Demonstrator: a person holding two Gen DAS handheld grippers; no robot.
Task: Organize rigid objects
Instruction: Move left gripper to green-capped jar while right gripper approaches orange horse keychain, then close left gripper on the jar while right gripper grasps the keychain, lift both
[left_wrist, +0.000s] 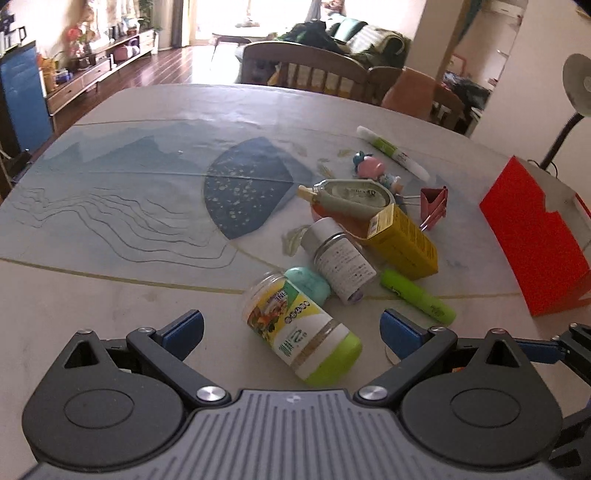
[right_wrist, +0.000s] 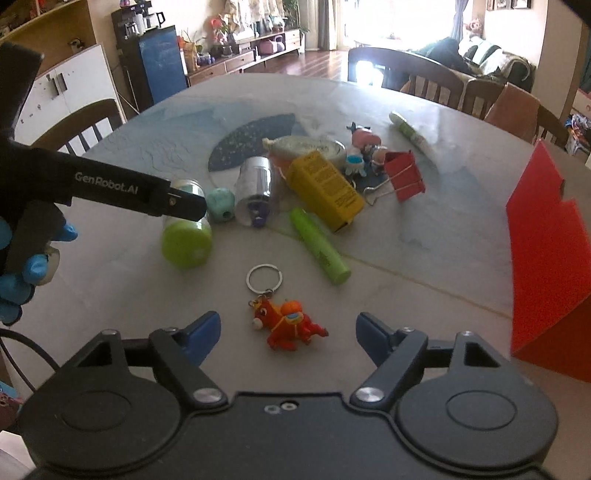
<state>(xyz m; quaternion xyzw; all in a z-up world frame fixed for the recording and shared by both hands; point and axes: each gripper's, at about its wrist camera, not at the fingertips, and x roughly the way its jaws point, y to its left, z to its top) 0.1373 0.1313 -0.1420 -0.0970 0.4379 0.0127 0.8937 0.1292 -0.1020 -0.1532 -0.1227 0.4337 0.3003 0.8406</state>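
Marbled grey tabletop (right_wrist: 110, 280) carries my clutter toward its right edge. My right gripper (right_wrist: 288, 328) gapes around the red toy-animal keyring (right_wrist: 288, 326), untouched; my left gripper (left_wrist: 291, 326) stands wide over the lime-capped clear plastic jar (left_wrist: 303, 328). One tall red cardboard box (right_wrist: 546, 258) is cut off by the frame.

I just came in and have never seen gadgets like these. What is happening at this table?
A person is tidying a heap of small things on a table, with a two-finger gripper in each hand. The left gripper is open around a lime-lidded jar lying on its side. The right gripper is open over a red toy keychain. Neither grips anything yet. A red box stands to the right.
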